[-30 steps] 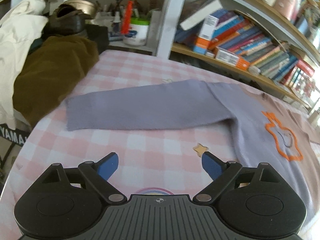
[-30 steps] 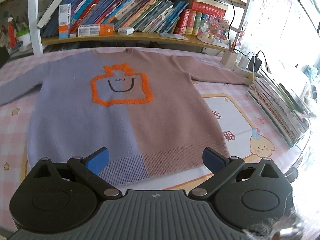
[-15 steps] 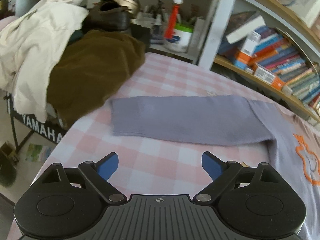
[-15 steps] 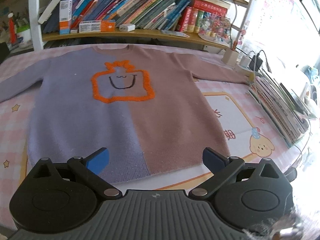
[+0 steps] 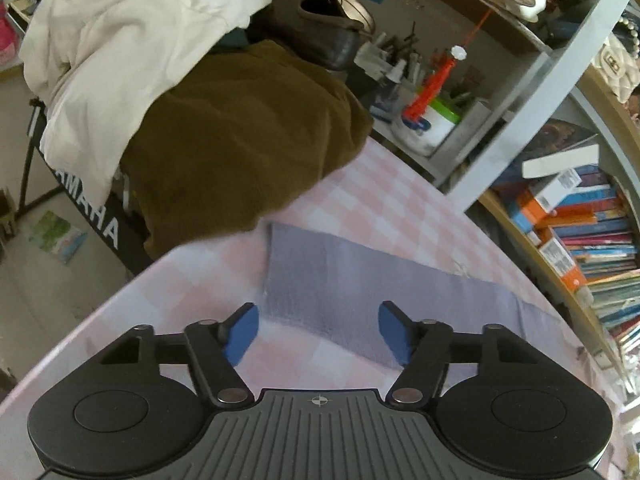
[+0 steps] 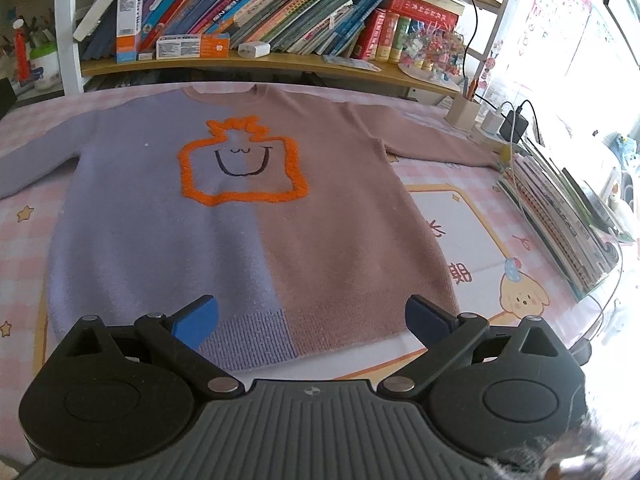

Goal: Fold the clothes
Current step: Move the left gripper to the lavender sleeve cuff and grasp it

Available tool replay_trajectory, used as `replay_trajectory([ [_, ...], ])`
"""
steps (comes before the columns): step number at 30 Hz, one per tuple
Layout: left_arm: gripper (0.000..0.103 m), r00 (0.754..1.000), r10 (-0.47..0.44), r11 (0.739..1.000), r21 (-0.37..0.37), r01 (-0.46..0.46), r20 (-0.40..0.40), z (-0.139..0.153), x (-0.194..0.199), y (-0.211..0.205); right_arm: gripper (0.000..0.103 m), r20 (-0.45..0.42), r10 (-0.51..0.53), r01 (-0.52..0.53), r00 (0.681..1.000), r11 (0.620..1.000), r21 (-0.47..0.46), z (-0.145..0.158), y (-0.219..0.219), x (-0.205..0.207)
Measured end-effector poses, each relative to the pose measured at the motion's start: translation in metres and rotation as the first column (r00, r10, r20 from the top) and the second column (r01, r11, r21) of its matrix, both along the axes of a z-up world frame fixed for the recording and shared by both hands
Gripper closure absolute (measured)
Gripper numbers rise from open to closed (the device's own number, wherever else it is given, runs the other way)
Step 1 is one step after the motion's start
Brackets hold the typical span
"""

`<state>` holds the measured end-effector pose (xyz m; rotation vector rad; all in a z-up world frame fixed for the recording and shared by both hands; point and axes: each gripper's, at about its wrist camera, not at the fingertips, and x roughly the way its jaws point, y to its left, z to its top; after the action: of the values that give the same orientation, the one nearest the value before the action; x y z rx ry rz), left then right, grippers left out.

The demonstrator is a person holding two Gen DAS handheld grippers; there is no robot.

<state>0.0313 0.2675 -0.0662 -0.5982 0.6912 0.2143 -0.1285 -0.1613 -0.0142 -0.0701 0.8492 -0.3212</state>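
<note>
A sweater, lavender on its left half and dusty pink on its right, lies flat and face up on the pink checked table cover, with an orange outlined smiling shape on its chest. Its lavender sleeve stretches out flat in the left wrist view. My left gripper hangs just above the cuff end of that sleeve, its jaws closing, the cuff's near edge between the blue pads without touching them. My right gripper stands wide open over the sweater's ribbed hem, holding nothing.
A brown garment and a cream one are heaped on a keyboard stand past the table's left edge. Bookshelves run along the back. A stack of books, a charger and cables sit at the right edge.
My left gripper moved left along the sleeve to its cuff, rolled, and its jaws have narrowed. The right gripper and the sweater stayed put.
</note>
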Motion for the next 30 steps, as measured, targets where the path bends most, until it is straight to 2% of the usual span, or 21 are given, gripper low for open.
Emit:
replay_trajectory([
  [4, 0.042, 1.000, 0.010, 1.000, 0.014, -0.010, 0.002, 0.000, 0.007, -0.001, 0.002, -0.002, -0.020, 0.020, 1.000, 1.000, 0.008, -0.001, -0.005, 0.000],
  [5, 0.046, 1.000, 0.003, 1.000, 0.003, -0.003, 0.004, 0.000, 0.008, -0.002, 0.003, -0.001, -0.025, 0.025, 1.000, 1.000, 0.012, -0.001, -0.007, 0.000],
  [6, 0.057, 1.000, -0.009, 1.000, -0.019, 0.009, 0.009, -0.001, 0.009, -0.003, 0.003, 0.000, -0.029, 0.029, 1.000, 0.999, 0.016, -0.001, -0.008, 0.000],
  [8, 0.058, 0.999, -0.032, 0.998, -0.051, 0.033, 0.026, -0.001, 0.010, -0.006, 0.003, 0.002, -0.037, 0.037, 0.999, 0.999, 0.023, -0.001, -0.010, 0.000],
  [12, 0.058, 0.999, -0.042, 0.997, -0.065, 0.044, 0.027, -0.003, 0.018, -0.013, 0.003, 0.001, -0.044, 0.044, 0.999, 0.999, 0.027, -0.002, -0.012, 0.001],
  [15, 0.058, 1.000, -0.011, 0.992, -0.127, 0.013, 0.019, -0.006, 0.021, -0.010, 0.003, -0.001, -0.051, 0.051, 0.999, 0.998, 0.031, -0.003, -0.015, 0.001],
  [18, 0.058, 1.000, 0.022, 0.970, -0.241, -0.018, 0.015, -0.009, 0.024, -0.008, 0.003, -0.002, -0.060, 0.060, 0.998, 0.998, 0.037, -0.004, -0.018, 0.001],
  [20, 0.058, 1.000, 0.017, 0.962, -0.273, -0.011, 0.018, -0.009, 0.027, -0.014, 0.003, -0.002, -0.064, 0.064, 0.998, 0.997, 0.041, -0.004, -0.020, 0.001],
  [23, 0.058, 1.000, 0.000, 0.964, -0.267, 0.005, 0.020, -0.007, 0.030, -0.023, 0.003, 0.000, -0.059, 0.059, 0.998, 0.997, 0.044, -0.004, -0.020, 0.002],
  [26, 0.058, 1.000, 0.014, 0.976, -0.220, -0.011, 0.015, -0.008, 0.032, -0.024, 0.002, 0.006, -0.056, 0.055, 0.998, 0.997, 0.047, -0.003, -0.020, 0.002],
  [30, 0.072, 0.996, 0.090, 0.977, -0.196, -0.088, 0.001, -0.011, 0.027, -0.006, 0.003, 0.013, -0.057, 0.056, 0.998, 0.997, 0.052, -0.002, -0.022, 0.000],
])
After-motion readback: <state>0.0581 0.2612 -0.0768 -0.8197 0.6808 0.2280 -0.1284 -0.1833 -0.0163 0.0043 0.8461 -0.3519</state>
